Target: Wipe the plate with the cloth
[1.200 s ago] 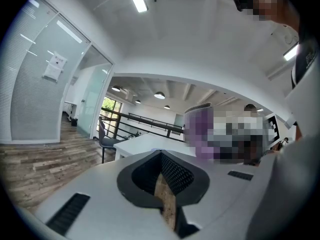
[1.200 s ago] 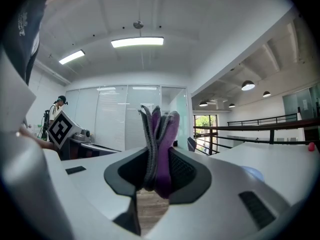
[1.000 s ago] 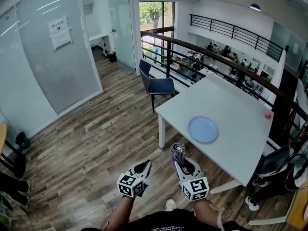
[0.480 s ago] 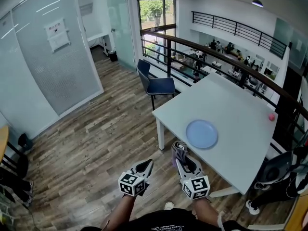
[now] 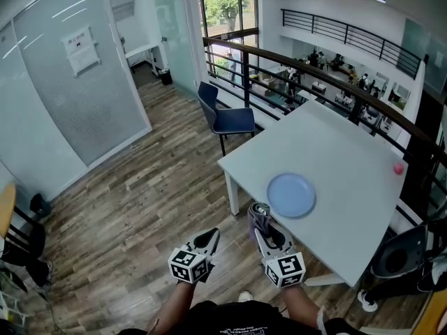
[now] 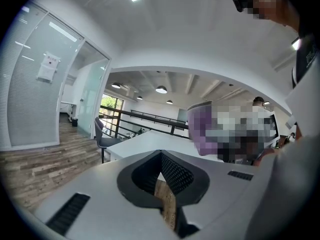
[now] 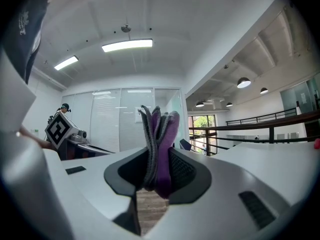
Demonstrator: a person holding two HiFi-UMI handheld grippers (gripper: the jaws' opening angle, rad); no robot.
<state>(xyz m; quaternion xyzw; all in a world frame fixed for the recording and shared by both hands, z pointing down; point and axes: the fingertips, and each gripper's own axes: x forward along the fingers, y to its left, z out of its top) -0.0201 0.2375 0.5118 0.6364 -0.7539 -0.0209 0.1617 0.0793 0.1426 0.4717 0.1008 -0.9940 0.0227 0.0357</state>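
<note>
Wood floor [image 5: 140,208] fills most of my head view, and a white table [image 5: 349,166] stands at 2 o'clock with a blue chair [image 5: 227,117] near its far corner. The light blue plate [image 5: 291,195] lies flat on the table, close to the near edge, and a small pink thing [image 5: 398,167] sits well apart from it by the far side. Only the head view lets me see the plate. My left gripper [image 5: 207,239] and right gripper [image 5: 262,229] are held low at 6 o'clock, side by side, over the floor just short of the table. The folded purple and grey cloth [image 5: 260,218] sticks up from the right gripper, and the plate is at 1 o'clock from it, not touching. The right gripper view shows it best: the jaws of the right gripper [image 7: 157,174] are pressed on the cloth [image 7: 159,144], which stands upright between them. At 9 o'clock in that view I see the left gripper's marker cube [image 7: 60,127]. The left gripper view shows the left gripper [image 6: 161,171] with its jaws together and nothing between them, and the cloth [image 6: 202,129] at 2 o'clock.
</note>
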